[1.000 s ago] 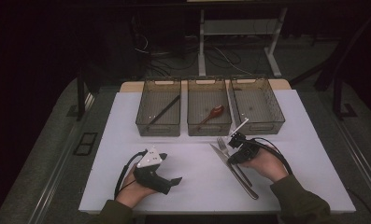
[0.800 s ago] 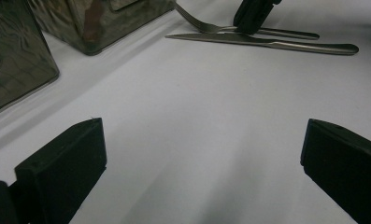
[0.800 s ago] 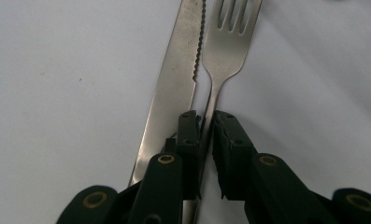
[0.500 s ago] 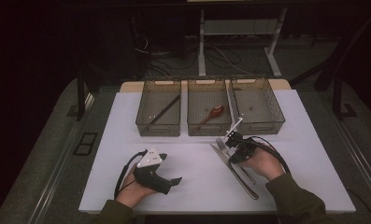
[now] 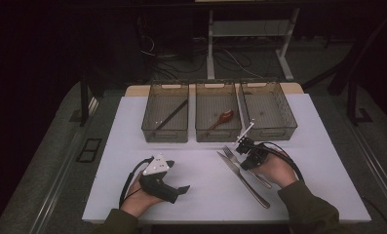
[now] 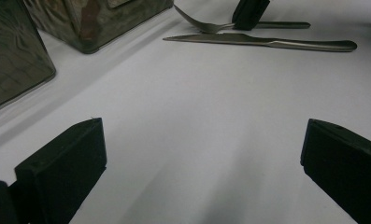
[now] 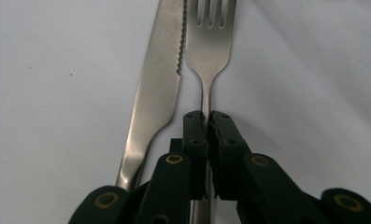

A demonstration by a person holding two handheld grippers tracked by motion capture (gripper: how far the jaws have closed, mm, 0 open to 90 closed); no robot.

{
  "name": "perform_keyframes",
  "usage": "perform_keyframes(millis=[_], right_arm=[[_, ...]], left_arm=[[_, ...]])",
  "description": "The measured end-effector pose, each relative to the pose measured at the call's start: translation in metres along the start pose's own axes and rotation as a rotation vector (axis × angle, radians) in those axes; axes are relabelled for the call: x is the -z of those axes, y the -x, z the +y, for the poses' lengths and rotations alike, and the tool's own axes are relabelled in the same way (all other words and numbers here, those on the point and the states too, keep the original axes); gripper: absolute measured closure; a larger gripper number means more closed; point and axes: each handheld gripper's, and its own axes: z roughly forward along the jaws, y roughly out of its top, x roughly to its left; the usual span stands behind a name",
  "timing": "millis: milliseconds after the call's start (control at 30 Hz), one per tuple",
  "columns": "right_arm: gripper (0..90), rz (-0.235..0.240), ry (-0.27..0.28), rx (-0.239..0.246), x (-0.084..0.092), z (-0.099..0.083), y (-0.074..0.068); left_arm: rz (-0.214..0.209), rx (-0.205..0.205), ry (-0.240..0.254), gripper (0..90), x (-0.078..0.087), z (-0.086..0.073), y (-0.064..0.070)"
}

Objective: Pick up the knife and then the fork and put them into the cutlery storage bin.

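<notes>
— What has just changed?
— The right gripper (image 7: 206, 122) has just been closing; its jaws now clamp the fork (image 7: 210, 44) by the neck, ready to lift. The left gripper (image 6: 197, 154) gapes, idle
— Where's the fork?
— Flat beside the knife (image 5: 243, 178), right of the worktop's middle, tines toward the bins at the far edge, handle toward the near-right corner

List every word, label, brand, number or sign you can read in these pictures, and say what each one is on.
There is none to quote: no readable text shows in any view.
fork, clamped by the right gripper: bare metal, no stamp visible.
knife: no brand mark visible.
Three bins: no labels that can be made out.
left gripper, with its grey plate: no writing legible.
</notes>
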Motion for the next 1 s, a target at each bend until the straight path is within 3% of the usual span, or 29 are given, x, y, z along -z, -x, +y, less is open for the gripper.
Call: perform_keyframes(millis=[267,467,1000], right_arm=[[84.2,0.04,0.093,-0.031,0.01,-0.014,0.018],[84.2,0.081,0.203,-0.064,0.024,-0.022,0.029],[84.3,0.099,0.455,-0.074,0.054,-0.04,0.049]], left_arm=[[0.002,-0.002,0.013,0.0,0.001,0.0,0.0],[-0.004,-0.004,0.031,0.0,0.003,0.0,-0.002],[-0.02,-0.005,0.052,0.0,0.005,-0.002,-0.006]])
